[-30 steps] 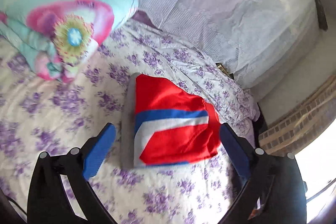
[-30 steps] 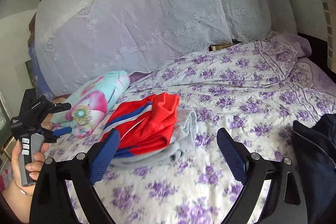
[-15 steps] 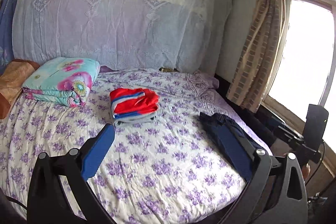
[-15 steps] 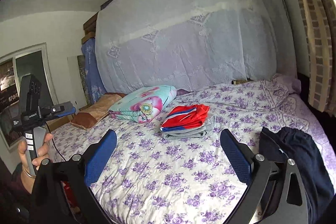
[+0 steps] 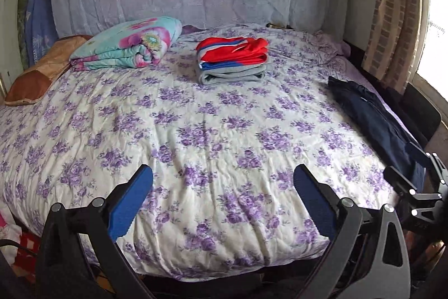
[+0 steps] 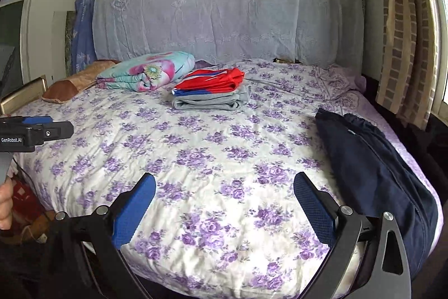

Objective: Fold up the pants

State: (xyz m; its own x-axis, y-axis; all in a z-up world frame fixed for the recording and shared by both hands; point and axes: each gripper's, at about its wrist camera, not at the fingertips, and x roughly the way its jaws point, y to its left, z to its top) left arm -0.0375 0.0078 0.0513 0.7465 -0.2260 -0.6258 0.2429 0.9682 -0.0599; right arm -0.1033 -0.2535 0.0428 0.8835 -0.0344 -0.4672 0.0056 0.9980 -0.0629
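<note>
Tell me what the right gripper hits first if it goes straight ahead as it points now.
Probably the bare floral bedsheet. The open right gripper points down across the bed, between the folded stack farther back and the dark pants off to its right. Depth is hard to judge.

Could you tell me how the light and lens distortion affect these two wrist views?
Left wrist view: the window is blown out white and the purple-flowered bedsheet bulges barrel-like. Right wrist view: the same fisheye bending, with the dark navy pants too dim for detail.
</note>
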